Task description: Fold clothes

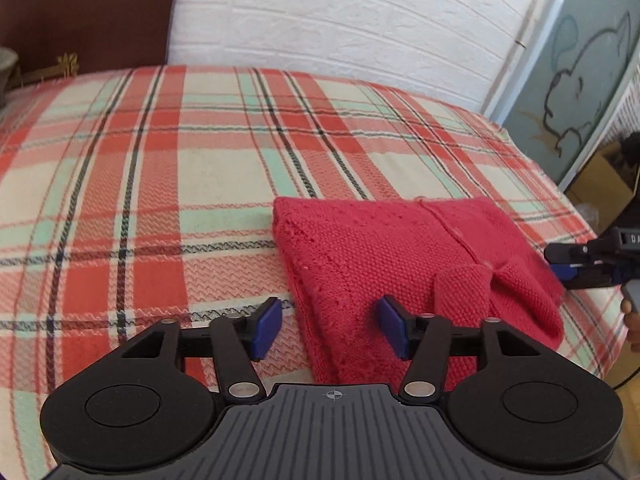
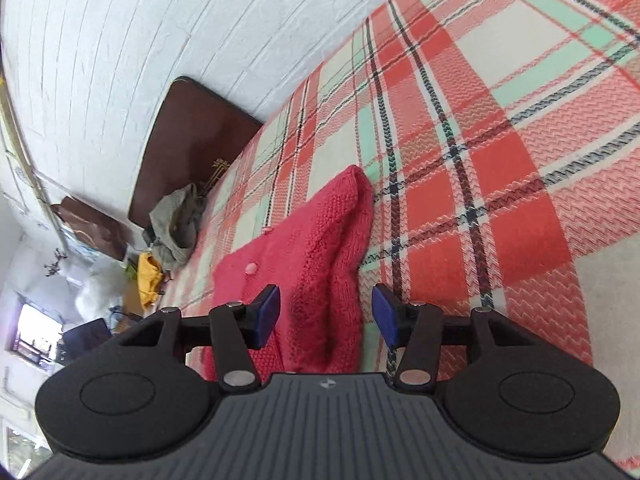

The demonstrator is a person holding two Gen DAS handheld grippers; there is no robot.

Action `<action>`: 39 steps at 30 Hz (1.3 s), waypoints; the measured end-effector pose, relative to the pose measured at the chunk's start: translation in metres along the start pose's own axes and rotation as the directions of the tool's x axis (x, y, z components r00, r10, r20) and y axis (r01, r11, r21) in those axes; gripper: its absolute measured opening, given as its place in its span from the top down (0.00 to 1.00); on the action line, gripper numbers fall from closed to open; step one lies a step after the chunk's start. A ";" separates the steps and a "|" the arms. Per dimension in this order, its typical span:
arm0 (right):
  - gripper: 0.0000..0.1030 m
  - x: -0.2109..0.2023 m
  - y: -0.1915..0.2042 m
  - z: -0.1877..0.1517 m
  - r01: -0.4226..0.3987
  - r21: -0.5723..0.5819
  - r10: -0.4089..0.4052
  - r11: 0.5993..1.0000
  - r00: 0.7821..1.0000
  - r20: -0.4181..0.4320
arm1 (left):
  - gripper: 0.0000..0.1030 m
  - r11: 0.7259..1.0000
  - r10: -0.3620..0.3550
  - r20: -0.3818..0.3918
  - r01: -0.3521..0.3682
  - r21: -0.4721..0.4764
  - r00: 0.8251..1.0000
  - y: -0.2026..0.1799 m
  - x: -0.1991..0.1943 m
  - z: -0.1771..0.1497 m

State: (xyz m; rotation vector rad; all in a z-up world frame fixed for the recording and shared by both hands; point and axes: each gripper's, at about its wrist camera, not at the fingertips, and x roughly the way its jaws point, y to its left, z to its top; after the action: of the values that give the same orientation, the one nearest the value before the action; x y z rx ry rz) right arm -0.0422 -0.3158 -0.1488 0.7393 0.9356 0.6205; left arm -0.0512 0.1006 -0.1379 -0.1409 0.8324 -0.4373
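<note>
With both tools apart, 1 red knit (image 1: 384, 248), 1 plaid blanket (image 1: 160, 168)

Deep pink knit sweater (image 1: 384, 256) between and ahead of blue-padded black left gripper (image 1: 328, 330). Underneath, plaid blanket (image 1: 160, 168): coral red, cream, mint green, thin dark lines. Beyond, white brick-patterned wall (image 1: 340, 20), brown headboard (image 2: 188, 148).

— Where's the sweater (image 1: 380, 248)?
— On the blanket (image 1: 160, 168), near its front edge.
— And the wall (image 1: 340, 12)?
— Behind the blanket; the headboard (image 1: 80, 16) stands at the blanket's far left corner.
</note>
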 end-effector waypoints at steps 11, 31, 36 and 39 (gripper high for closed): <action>0.71 0.042 -0.002 0.017 -0.080 0.062 0.085 0.995 0.992 -0.096 | 0.27 0.987 -0.139 0.007 0.139 -0.076 0.990 0.007 0.022 0.005; 0.45 -0.012 0.030 -0.036 0.068 -0.043 -0.064 0.997 0.994 0.093 | 0.28 0.959 0.156 0.086 -0.172 0.227 0.984 -0.048 -0.006 0.003; 0.33 -0.017 0.054 -0.026 0.112 -0.158 -0.091 0.981 0.987 0.136 | 0.15 0.858 0.394 0.141 -0.418 0.299 0.908 -0.080 -0.013 0.001; 0.32 -0.014 0.065 -0.019 0.136 -0.215 -0.109 0.967 0.985 0.134 | 0.15 0.880 0.417 0.068 -0.421 0.218 0.906 -0.074 -0.008 0.005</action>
State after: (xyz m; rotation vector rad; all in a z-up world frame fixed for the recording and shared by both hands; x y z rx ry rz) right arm -0.0752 -0.2819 -0.0987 0.5074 0.7781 0.5550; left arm -0.0759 0.0372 -0.1080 0.2482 0.7618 -0.1176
